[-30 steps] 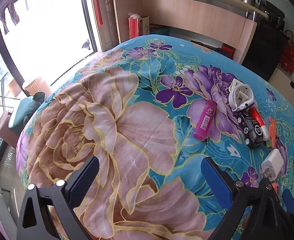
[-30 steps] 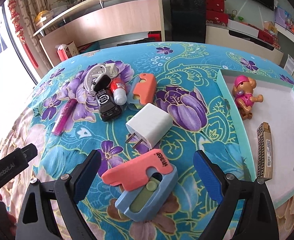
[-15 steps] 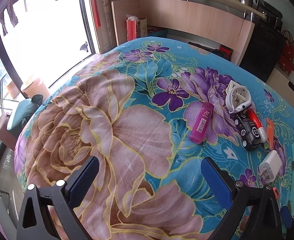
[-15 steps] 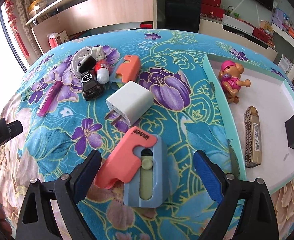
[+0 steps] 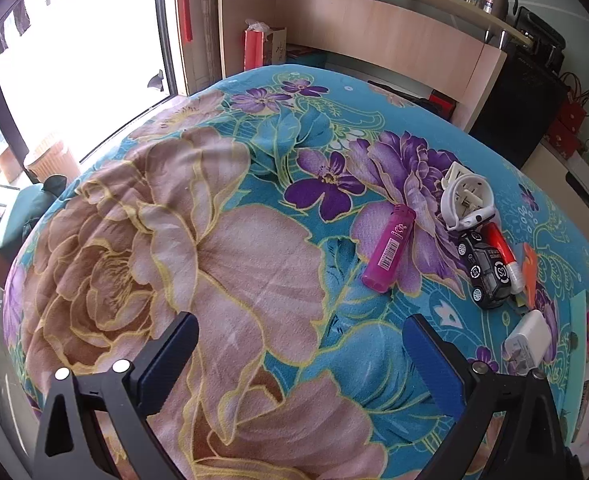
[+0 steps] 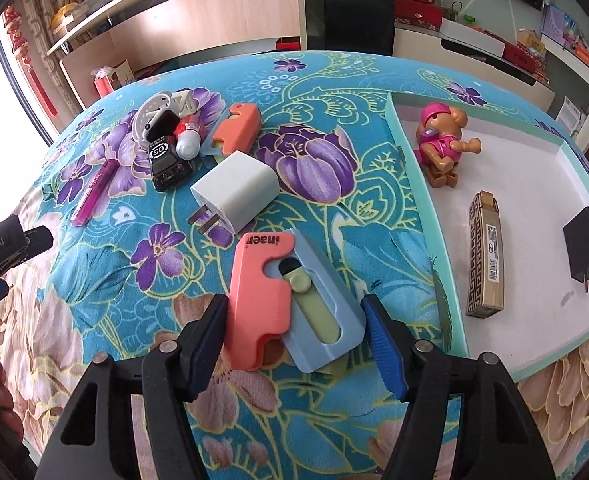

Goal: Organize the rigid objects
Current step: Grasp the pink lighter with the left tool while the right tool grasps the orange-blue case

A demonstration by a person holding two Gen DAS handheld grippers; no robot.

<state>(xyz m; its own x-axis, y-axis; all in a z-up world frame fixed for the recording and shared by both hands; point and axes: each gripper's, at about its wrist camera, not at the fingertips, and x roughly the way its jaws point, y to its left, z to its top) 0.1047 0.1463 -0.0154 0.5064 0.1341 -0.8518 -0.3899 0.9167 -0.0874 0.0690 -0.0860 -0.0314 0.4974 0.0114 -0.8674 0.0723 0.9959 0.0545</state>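
The right claw (image 6: 294, 336) straddles the coral-and-blue folding cutter (image 6: 290, 300), which lies flat on the floral-covered table (image 6: 334, 92) just left of the teal-rimmed tray (image 6: 418, 200). Its jaws are closing with the cutter between them; the left pad sits at the coral edge and the right pad is just beside the blue edge, though whether either presses yet cannot be told.

The left claw (image 5: 300, 364) hovers wide open over bare cloth, well away from the tray, with nothing between its jaws.

Already inside the tray lie a pink toy dog (image 6: 442, 144), a gold patterned box (image 6: 486, 256) and a black charger (image 6: 586, 244). Beyond the cutter, away from the tray, wait a white plug adapter (image 6: 238, 192), a second orange cutter (image 6: 238, 124), a black toy car (image 6: 166, 160), a red-and-white tube (image 6: 188, 138), a white ring-shaped holder (image 6: 154, 114) and a magenta lighter (image 6: 94, 192).

The risks, as I judge them: the cutter is thin and skewed to the jaws, so the pads may meet corners and twist it out. Its two parts look pivoted; squeezing could swing the coral cover and loosen the hold. The soft cloth may bunch under the tips. A careless lift could nudge the plug adapter or catch the tray's rim.
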